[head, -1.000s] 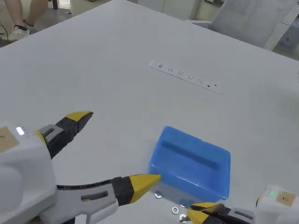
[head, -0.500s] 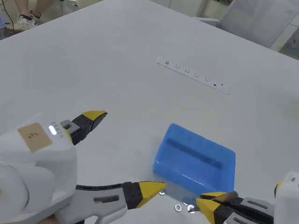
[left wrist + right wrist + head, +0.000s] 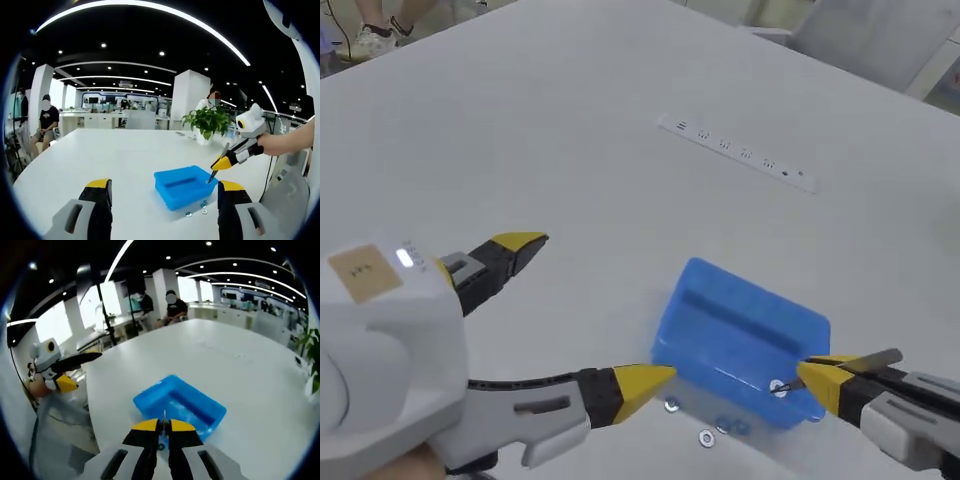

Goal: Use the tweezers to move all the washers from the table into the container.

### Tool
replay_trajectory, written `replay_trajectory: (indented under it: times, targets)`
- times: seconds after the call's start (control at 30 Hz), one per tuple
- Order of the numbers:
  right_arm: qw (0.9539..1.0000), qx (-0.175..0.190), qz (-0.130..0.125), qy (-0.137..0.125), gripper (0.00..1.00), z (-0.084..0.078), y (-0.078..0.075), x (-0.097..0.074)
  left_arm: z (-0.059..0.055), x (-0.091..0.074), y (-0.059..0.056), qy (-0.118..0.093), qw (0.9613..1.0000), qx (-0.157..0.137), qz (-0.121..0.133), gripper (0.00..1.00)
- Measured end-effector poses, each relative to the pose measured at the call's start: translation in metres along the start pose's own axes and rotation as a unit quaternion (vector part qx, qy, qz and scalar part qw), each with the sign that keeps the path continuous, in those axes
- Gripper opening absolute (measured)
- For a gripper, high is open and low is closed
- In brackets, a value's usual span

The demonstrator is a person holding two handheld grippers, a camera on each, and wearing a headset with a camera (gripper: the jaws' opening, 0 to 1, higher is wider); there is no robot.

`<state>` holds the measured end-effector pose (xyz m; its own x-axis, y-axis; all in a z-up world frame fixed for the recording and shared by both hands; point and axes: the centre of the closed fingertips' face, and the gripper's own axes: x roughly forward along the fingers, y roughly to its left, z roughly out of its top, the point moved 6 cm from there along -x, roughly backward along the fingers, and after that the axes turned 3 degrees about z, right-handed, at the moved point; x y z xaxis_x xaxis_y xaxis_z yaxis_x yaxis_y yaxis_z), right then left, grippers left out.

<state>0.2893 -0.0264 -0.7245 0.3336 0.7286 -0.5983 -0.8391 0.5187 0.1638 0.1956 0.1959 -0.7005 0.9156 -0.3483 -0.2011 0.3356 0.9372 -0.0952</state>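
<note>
**A:** Head view first. How are the two grippers held?

**B:** The left gripper (image 3: 583,312) reaches in from the lower left with its jaws spread wide. One tip sits high, and the other is low, just short of the near-left corner of the blue container (image 3: 760,305). The right gripper (image 3: 817,378) comes in from the lower right, clamped on the tweezers (image 3: 882,357). A small ring that looks like a washer (image 3: 778,388) sits at the tweezers' point, over the container's near wall.

**A:** Are there any others?

**B:** Loose washers (image 3: 707,438) lie on the table (image 3: 520,130), between the two grippers and just in front of the container. A power strip (image 3: 735,152) lies well beyond them.

**A:** And the left gripper view?

**B:** The left gripper's (image 3: 165,186) own jaws stand far apart, with the container (image 3: 182,189) ahead between them. The loose washers (image 3: 188,214) are nearer its right-hand jaw. The right gripper (image 3: 223,162) slants down from the right, held in a hand (image 3: 272,145). The tweezers (image 3: 215,171) touch down at the container's right corner.

**A:** And the right gripper view?

**B:** The right gripper's (image 3: 165,426) jaws are almost together, and the thin tip of the tweezers (image 3: 164,415) pokes up between them. The container (image 3: 150,390) is directly ahead. I can't tell from here whether a washer is at the tip. The left gripper (image 3: 86,370) is off to the left, jaws apart.
</note>
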Motion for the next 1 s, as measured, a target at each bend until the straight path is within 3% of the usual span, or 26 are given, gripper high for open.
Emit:
replay_trajectory:
  times: [0.37,0.57,0.73,1.0]
  targets:
    - [0.9984,0.012,-0.050,0.023,0.03,-0.007,-0.030,0.025,0.000,0.001,-0.002,-0.003,0.9998,-0.007,-0.018,0.87]
    - [0.9977,0.000,-0.050,0.046,0.03,-0.016,-0.043,0.036,-0.001,0.001,-0.002,-0.001,0.9999,-0.002,-0.016,0.87]
    - [0.9976,0.003,-0.043,0.054,0.03,-0.020,-0.043,0.038,-0.001,0.001,-0.002,0.000,0.9999,-0.006,-0.014,0.86]
    - [0.9982,0.002,-0.036,0.049,0.04,-0.023,-0.047,0.039,-0.003,0.004,-0.007,0.012,0.9997,0.000,-0.021,0.86]
